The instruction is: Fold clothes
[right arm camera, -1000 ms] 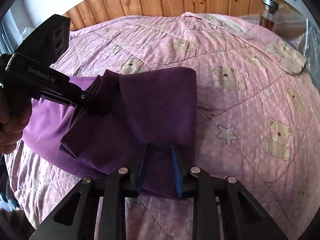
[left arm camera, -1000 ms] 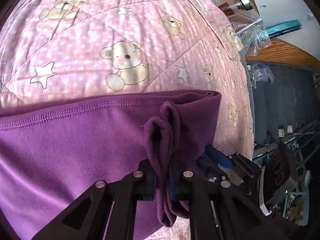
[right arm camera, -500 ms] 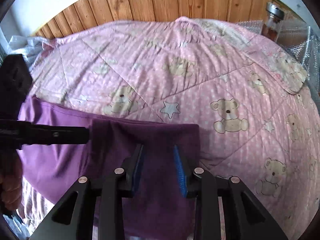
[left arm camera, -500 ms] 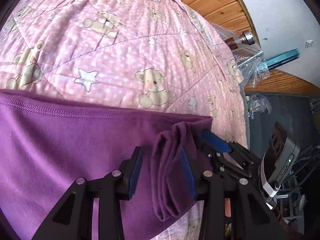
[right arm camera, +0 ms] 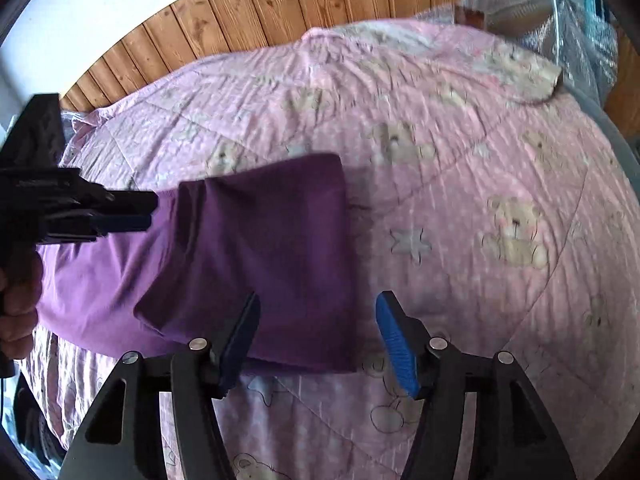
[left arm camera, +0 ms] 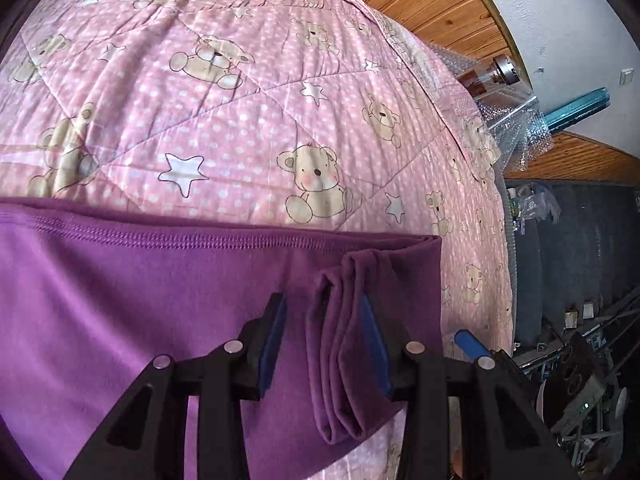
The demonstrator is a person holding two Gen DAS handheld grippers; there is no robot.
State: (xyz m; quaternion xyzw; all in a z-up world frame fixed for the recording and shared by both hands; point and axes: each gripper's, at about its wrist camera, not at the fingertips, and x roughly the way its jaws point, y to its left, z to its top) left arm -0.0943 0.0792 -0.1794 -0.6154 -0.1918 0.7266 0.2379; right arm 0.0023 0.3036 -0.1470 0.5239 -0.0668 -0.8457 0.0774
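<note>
we see the purple garment [left arm camera: 140,300] lying folded on the pink bear-print quilt [left arm camera: 248,120] of the bed. in the left wrist view, the left hand-held gripper [left arm camera: 322,344] stands with its jaws apart; a bunched fold of the garment rises between them, lying against the right blue pad [left arm camera: 374,344] and clear of the left pad. the stitched hem of the garment runs across the view just beyond the fingertips. in the right wrist view, the right hand-held gripper [right arm camera: 318,344] is spread wide. its left finger overlaps the near edge of the garment's folded panel [right arm camera: 272,248]; its right finger is over bare quilt, beside the panel's right edge. the left hand-held gripper enters this view from the left, its tips at the panel's far left corner, with a hand [right arm camera: 18,304] on its grip.
</note>
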